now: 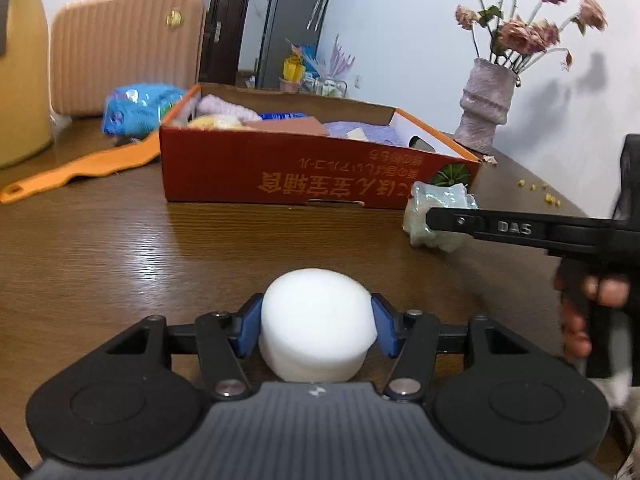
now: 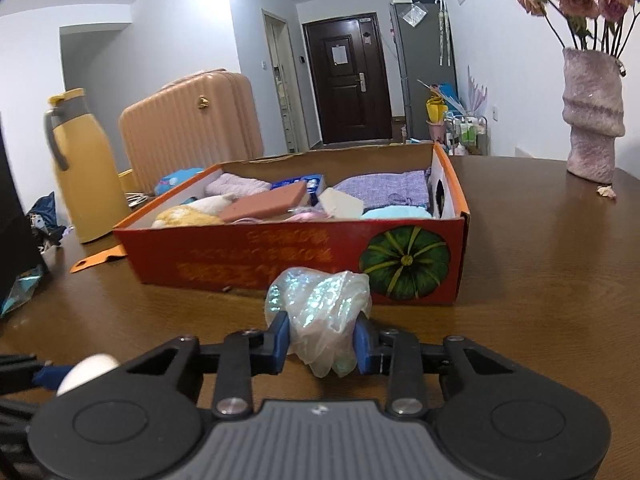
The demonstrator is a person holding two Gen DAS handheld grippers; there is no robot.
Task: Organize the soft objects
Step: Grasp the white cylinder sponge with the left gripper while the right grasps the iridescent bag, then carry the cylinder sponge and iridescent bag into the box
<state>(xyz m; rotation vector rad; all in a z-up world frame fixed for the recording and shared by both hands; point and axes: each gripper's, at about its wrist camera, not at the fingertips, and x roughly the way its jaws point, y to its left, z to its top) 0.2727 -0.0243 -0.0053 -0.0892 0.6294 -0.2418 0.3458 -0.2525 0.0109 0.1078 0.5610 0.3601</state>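
The left gripper (image 1: 317, 326) is squeezing a round white foam puff (image 1: 316, 322) between its blue pads, which are pressing into the puff's sides at a middling spread, just above the dark wood-grain table (image 1: 120, 248). The right gripper (image 2: 322, 342) is pinching a crumpled, iridescent clear plastic bag (image 2: 320, 312) between jaws drawn fairly narrow; the bag is sitting right in front of the orange cardboard box (image 2: 248, 256), near the green pumpkin printed on that wall. In the left wrist view the right gripper's black finger (image 1: 500, 227) is showing raised letters that seem to read "DAS", and a hand (image 1: 592, 312) is gripping its handle. Yellow East Asian characters are running upside down along the box's long side, too blurred to read. Inside the box are lying a brick-coloured sponge block (image 2: 266, 202), a lilac knitted cloth (image 2: 386, 192) and a pale blue fluffy towel (image 2: 398, 213). A ribbed pinkish vase (image 2: 592, 120) of dried roses is standing on the table, well apart from the box.
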